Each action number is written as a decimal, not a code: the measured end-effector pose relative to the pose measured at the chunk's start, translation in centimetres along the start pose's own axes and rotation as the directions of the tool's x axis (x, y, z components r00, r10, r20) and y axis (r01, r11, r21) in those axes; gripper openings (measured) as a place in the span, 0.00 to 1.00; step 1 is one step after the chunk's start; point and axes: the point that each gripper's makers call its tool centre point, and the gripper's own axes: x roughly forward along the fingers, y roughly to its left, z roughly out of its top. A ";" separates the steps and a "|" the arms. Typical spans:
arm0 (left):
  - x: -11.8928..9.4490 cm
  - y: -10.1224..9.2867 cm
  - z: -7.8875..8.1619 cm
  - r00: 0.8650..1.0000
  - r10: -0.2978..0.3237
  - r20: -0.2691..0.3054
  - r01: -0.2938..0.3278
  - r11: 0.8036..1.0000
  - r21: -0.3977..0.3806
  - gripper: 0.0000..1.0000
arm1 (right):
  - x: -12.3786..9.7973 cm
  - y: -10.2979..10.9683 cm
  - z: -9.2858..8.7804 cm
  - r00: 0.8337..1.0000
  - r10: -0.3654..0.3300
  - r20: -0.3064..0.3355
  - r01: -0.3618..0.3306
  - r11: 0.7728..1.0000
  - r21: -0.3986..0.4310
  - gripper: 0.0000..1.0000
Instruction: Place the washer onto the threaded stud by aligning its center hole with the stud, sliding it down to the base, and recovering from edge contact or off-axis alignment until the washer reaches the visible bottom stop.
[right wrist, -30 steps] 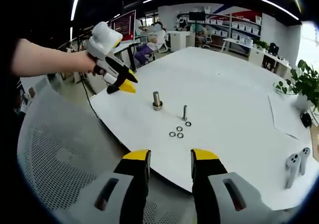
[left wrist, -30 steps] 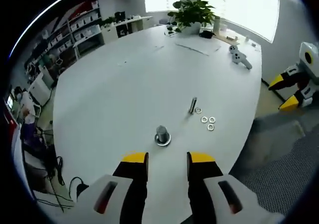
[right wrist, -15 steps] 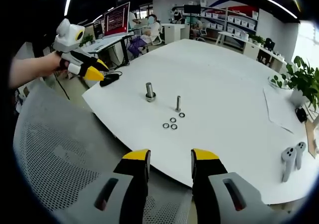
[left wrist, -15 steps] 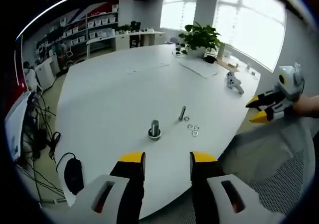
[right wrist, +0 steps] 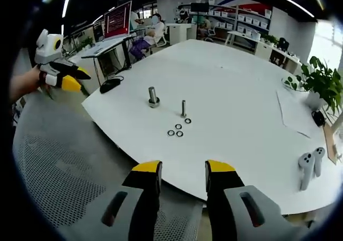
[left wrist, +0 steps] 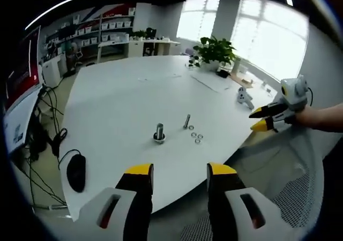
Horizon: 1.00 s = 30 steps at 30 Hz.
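Right gripper view looks over a white table (right wrist: 252,118), where four washers (right wrist: 179,129) lie flat: one beside the foot of a slim upright threaded stud (right wrist: 184,108), three clustered just in front of it. A thicker bolt (right wrist: 153,96) stands upright on its own base, to the left of the stud. Your right gripper (right wrist: 182,177) hangs off the table's near edge above a mesh chair (right wrist: 69,182), jaws spread and empty. Your left gripper (right wrist: 67,79) is held well to the left, also off the table. In the left gripper view its jaws are likewise parted, holding nothing, and a computer mouse (left wrist: 75,172) rests near the table's corner.
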 end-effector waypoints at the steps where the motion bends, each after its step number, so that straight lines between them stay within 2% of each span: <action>1: 0.0 0.1 -0.1 1.000 0.002 -0.002 -0.002 1.000 0.007 0.38 | 0.0 -0.1 0.0 1.000 -0.001 0.000 0.001 1.000 0.002 0.35; 3: -0.3 0.4 -0.3 1.000 0.014 0.009 -0.014 1.000 0.005 0.38 | 0.0 -0.1 -0.2 1.000 -0.006 -0.007 0.006 1.000 0.000 0.35; 4: -0.3 0.3 -0.2 1.000 0.006 0.026 -0.005 1.000 -0.030 0.38 | 0.1 -0.1 -0.3 1.000 -0.006 -0.013 0.006 1.000 -0.003 0.35; 6: -0.1 0.1 -0.8 1.000 -0.010 0.012 0.010 0.999 -0.045 0.38 | 0.1 -0.1 -0.4 1.000 -0.007 -0.023 0.007 1.000 -0.010 0.35; 11: 0.1 -0.8 -1.2 1.000 -0.010 0.004 0.009 0.998 0.063 0.38 | 0.2 -0.3 -0.8 0.999 -0.014 -0.045 0.014 1.000 -0.009 0.35; 14: 0.0 -0.9 -1.1 1.000 -0.015 0.002 0.014 0.998 0.063 0.38 | 0.3 -0.4 -1.1 0.998 -0.021 -0.056 0.021 1.000 -0.014 0.35; 21: 0.0 -0.8 -0.9 0.999 -0.021 0.037 0.019 0.999 0.038 0.34 | 0.4 -0.4 -1.6 0.996 -0.021 -0.086 0.020 1.000 -0.015 0.35; 23: 0.2 -1.0 -1.1 0.999 -0.034 0.029 0.033 0.999 0.030 0.36 | 0.4 -0.4 -1.5 0.996 -0.024 -0.085 0.024 1.000 -0.005 0.35; 25: 0.5 -1.1 -2.1 0.999 -0.043 -0.014 0.043 0.998 0.035 0.37 | 0.4 -0.4 -1.6 0.996 -0.025 -0.087 0.025 1.000 0.003 0.35; 30: 0.3 -1.1 -1.8 0.999 -0.045 0.003 0.045 0.999 0.030 0.37 | 0.4 -0.4 -1.9 0.994 -0.032 -0.105 0.031 0.999 -0.010 0.35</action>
